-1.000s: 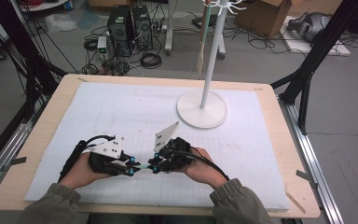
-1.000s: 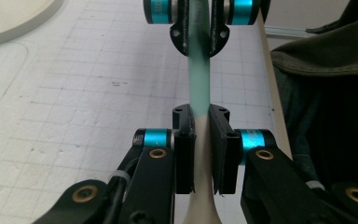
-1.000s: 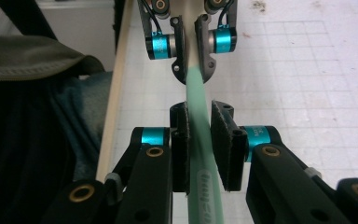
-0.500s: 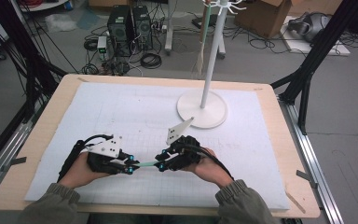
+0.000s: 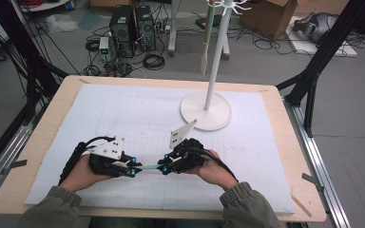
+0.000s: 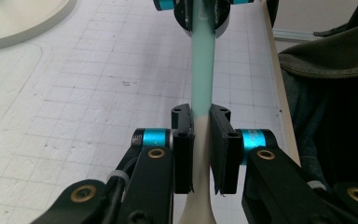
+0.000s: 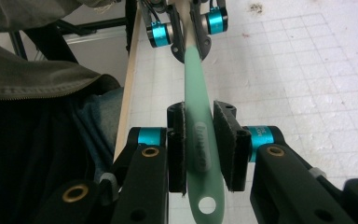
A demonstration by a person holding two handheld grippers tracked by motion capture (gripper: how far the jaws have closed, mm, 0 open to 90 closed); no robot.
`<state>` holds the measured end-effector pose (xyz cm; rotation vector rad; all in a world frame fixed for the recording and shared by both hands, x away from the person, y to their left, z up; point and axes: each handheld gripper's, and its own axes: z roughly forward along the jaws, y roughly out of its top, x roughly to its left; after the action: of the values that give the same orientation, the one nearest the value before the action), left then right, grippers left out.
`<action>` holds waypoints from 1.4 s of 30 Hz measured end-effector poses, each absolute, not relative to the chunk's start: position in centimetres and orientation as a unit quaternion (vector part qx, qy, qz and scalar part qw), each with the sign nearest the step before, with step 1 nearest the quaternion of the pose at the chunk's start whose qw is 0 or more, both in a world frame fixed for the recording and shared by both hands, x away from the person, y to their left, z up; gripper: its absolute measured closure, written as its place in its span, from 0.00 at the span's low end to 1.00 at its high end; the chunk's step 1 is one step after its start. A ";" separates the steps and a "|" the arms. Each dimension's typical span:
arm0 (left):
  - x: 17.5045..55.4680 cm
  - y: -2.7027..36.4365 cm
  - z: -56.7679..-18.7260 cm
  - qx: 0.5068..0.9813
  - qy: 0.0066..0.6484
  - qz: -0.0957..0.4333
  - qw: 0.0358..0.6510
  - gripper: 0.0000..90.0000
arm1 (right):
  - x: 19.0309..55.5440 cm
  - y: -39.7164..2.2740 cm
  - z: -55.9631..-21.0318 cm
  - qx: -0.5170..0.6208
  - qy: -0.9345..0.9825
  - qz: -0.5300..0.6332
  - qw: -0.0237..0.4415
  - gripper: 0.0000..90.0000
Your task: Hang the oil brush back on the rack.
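Observation:
A slim utensil (image 5: 147,167) with a mint-green handle and a cream end lies level between my two grippers, just above the white mat. In the high view my left gripper (image 5: 132,171) holds its left end. In the left gripper view my left gripper (image 6: 201,154) is shut on the cream part (image 6: 200,140). In the high view my right gripper (image 5: 164,169) is at the right end. The right gripper's (image 7: 199,149) jaws have just been closing, and the pads now press on the green handle (image 7: 200,135) near its hanging hole.
A white stand with a round base (image 5: 206,110) and a thin pole rises at the back right of the gridded white mat (image 5: 123,114). A similar green utensil (image 5: 209,28) hangs from it. The wooden table edge (image 5: 9,190) and the person's sleeves lie close behind both hands.
The right gripper has shifted slightly to the right along the utensil, so more green handle shows between the two grippers. The left hand has stayed put.

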<state>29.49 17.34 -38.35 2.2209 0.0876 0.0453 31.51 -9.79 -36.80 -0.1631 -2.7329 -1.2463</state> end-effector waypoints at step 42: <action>29.5 17.7 -38.3 0.896 0.036 0.026 0.442 0.94 | 31.6 -10.5 -34.9 -0.052 -0.883 -0.462 0.067 0.83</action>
<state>29.49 17.72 -38.27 2.2239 0.0885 0.0636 31.65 -10.47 -34.87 -0.1581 -2.6619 -1.3917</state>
